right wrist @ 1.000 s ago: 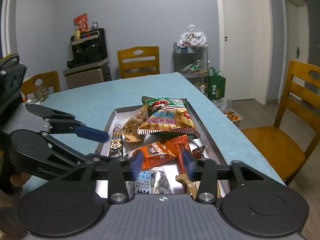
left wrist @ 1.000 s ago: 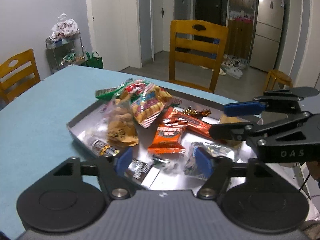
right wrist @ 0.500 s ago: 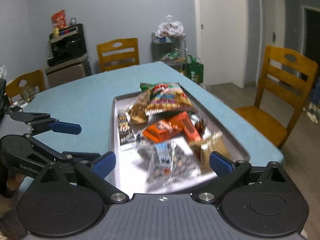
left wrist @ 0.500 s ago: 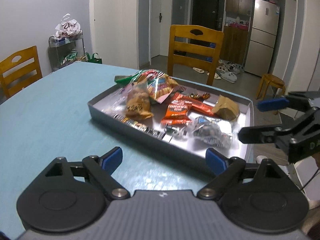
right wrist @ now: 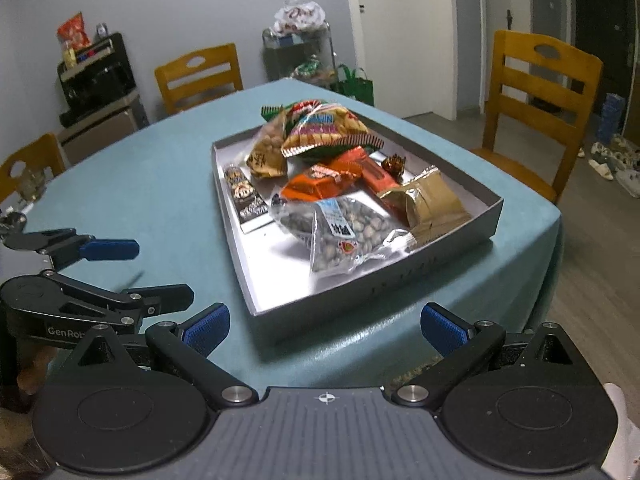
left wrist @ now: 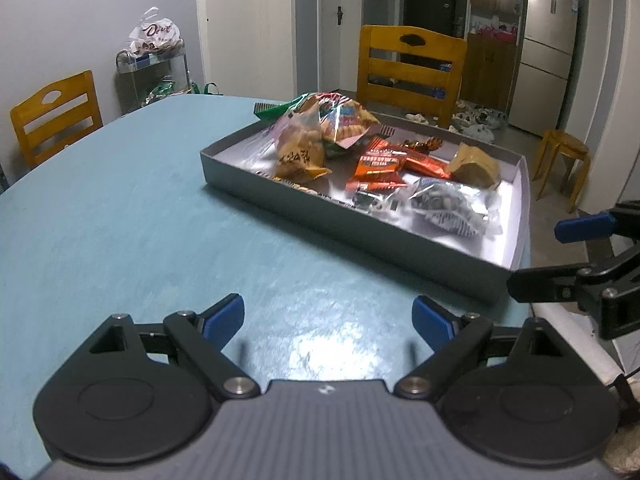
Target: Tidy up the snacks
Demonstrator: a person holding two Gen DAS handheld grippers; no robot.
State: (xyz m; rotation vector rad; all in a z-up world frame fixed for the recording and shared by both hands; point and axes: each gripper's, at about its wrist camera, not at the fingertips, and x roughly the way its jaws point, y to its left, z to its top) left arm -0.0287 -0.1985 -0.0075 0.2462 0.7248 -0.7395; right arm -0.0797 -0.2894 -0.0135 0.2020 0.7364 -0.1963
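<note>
A shallow grey tray [right wrist: 360, 288] sits near the corner of the teal table [left wrist: 140, 240]. In it lie a prawn cracker bag [right wrist: 324, 128], a peanut bag [right wrist: 266, 152], orange packets [right wrist: 320, 186], a clear bag of nuts [right wrist: 340, 224], a gold pouch [right wrist: 432, 200] and dark bars [right wrist: 244, 196]. My left gripper [left wrist: 328, 318] hovers open over bare tabletop, short of the tray's long side [left wrist: 360, 232]. My right gripper [right wrist: 326, 328] stands open just before the tray's near corner, holding nothing. Each gripper shows in the other's view: right gripper [left wrist: 556, 254], left gripper [right wrist: 148, 274].
Wooden chairs [left wrist: 408, 68] [right wrist: 536, 108] [right wrist: 200, 76] ring the table. The tray lies close to the table's edge [right wrist: 532, 264], with floor beyond. A wire cart [left wrist: 152, 72] with bags, a stool [left wrist: 564, 160] and a fridge [left wrist: 548, 52] stand further off.
Both grippers drew back from above the tray and opened wide. The clear nut bag, earlier under the right gripper's fingers, now lies at the tray's near end.
</note>
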